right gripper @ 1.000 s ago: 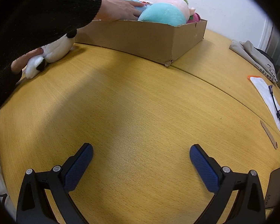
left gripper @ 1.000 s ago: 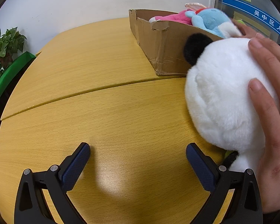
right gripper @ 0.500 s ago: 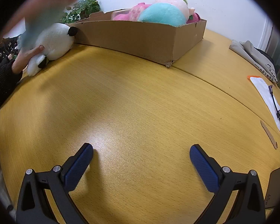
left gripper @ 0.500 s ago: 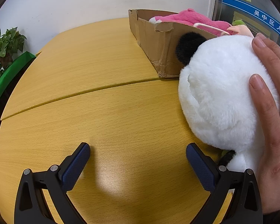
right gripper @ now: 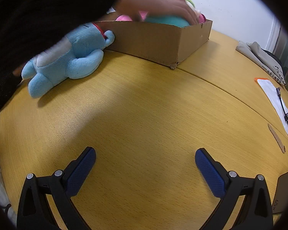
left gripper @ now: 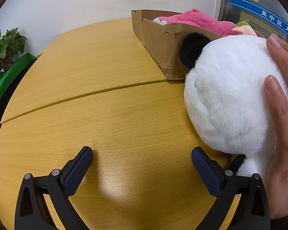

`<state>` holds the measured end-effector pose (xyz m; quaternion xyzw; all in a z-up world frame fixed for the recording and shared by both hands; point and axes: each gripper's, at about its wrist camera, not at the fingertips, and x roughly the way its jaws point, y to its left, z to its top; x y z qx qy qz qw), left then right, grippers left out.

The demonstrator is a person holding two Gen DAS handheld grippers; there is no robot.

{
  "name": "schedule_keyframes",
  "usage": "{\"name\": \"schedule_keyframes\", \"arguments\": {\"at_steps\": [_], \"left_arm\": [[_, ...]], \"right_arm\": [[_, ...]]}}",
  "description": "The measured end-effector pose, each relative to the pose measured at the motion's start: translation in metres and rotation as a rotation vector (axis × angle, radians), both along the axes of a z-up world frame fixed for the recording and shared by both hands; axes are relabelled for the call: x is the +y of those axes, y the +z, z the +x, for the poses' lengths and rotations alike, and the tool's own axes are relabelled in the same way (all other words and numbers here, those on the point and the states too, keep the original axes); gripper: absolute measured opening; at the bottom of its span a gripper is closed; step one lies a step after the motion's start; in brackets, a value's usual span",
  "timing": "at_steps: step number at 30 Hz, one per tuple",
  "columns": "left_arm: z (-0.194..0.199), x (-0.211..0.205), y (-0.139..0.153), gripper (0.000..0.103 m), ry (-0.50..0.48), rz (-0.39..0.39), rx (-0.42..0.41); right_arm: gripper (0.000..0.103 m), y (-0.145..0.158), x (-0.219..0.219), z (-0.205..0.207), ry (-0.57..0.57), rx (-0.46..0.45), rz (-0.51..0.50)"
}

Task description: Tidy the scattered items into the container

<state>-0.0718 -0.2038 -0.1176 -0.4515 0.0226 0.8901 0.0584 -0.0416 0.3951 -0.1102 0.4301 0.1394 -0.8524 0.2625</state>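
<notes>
A brown cardboard box [left gripper: 159, 38] stands on the yellow wooden table [left gripper: 105, 115]; it also shows in the right wrist view [right gripper: 163, 40]. It holds a pink plush [left gripper: 197, 20] and a teal plush [right gripper: 167, 20]. A bare hand [left gripper: 282, 115] holds a white plush with a black ear [left gripper: 230, 99] on the table beside the box, right of my open, empty left gripper [left gripper: 142, 163]. A light blue plush [right gripper: 67, 57] lies on the table against the box's left front. My right gripper [right gripper: 145, 164] is open and empty, well short of it.
A person's black-sleeved arm [right gripper: 48, 9] reaches over the box, hand [right gripper: 159, 5] on the toys inside. A potted plant [left gripper: 3, 51] stands at far left. Folded cloth [right gripper: 259, 57], a paper with a cable [right gripper: 276, 103] and a dark charger [right gripper: 286, 191] lie at the right.
The light blue plush was lifted out of the box and now lies on the table beside it. The arm has reached back over the box. Both grippers stayed still.
</notes>
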Motion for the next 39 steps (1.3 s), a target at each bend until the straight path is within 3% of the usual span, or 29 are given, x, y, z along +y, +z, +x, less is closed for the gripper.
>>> {"name": "schedule_keyframes", "arguments": {"at_steps": [39], "left_arm": [[0.0029,0.0007,-0.0011,0.103,0.004,0.0,-0.001]], "right_arm": [[0.103,0.0006,-0.0003,0.0002,-0.003,-0.001,0.0]]}}
